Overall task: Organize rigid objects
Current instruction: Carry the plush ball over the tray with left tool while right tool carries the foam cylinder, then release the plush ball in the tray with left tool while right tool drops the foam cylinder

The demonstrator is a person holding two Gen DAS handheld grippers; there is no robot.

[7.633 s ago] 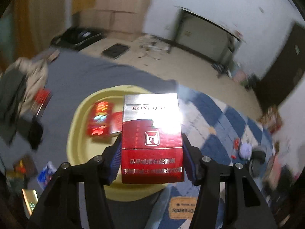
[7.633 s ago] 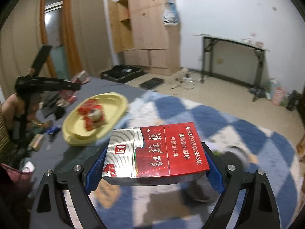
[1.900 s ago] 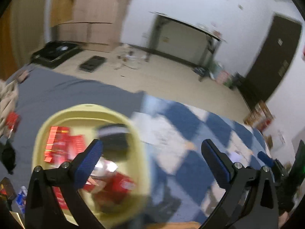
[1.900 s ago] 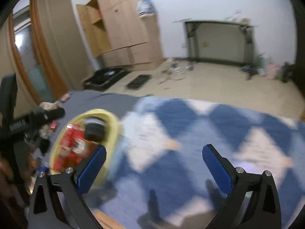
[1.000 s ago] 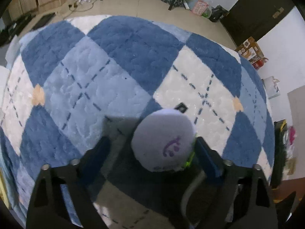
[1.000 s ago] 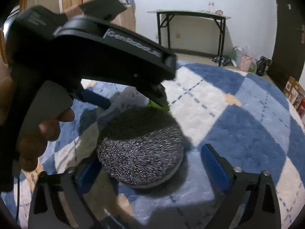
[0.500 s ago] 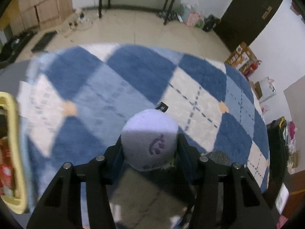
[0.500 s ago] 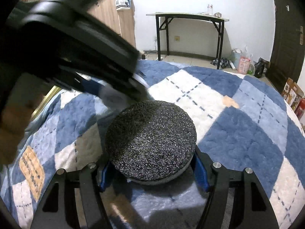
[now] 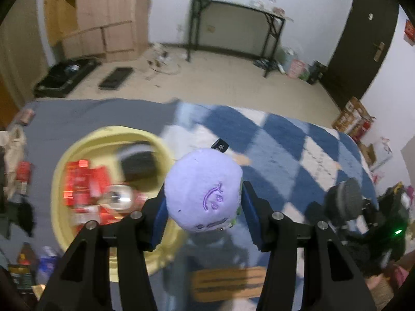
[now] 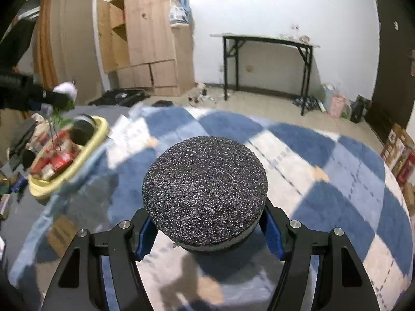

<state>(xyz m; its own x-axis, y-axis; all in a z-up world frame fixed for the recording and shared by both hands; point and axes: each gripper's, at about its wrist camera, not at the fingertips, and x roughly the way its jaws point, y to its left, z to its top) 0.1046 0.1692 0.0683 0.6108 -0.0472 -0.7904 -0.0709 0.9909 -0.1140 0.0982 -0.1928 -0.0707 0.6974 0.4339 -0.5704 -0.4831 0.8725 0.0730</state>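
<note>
Your left gripper (image 9: 203,207) points steeply down and is clamped on a lilac round thing (image 9: 203,190), with a blue pad (image 9: 159,213) pressed to each side. It's held in the air over the near edge of the checked blue and white rug (image 9: 285,140), right beside the yellow tub (image 9: 58,181) at 9 o'clock. The lilac top looks soft and fuzzy, a bit lumpy, with a purple stitched curl mark on it and some purple lettering along the near rim that's too small to read. A bit of green shows at its right side.

Your right gripper (image 10: 207,229) tilts down less sharply and is clenched on a black speckled disc (image 10: 205,189), pads tight at 3 and 9 o'clock. The disc is thick, flat-topped and glittery like coarse grit, with a paler band round its lower edge. It's up off the rug too.

Past the lilac thing, the tub holds red packs (image 9: 83,181), something shiny and a dark round item, all blurred, so no print is readable. A tan patch (image 9: 228,281) on the rug at 6 o'clock has dark lines I can't make out.

Farther off at 12 o'clock stands a black-legged table (image 10: 264,39) against the white wall, a wooden cupboard (image 10: 147,31) at 11, and a dark door (image 9: 363,39) at 2.
</note>
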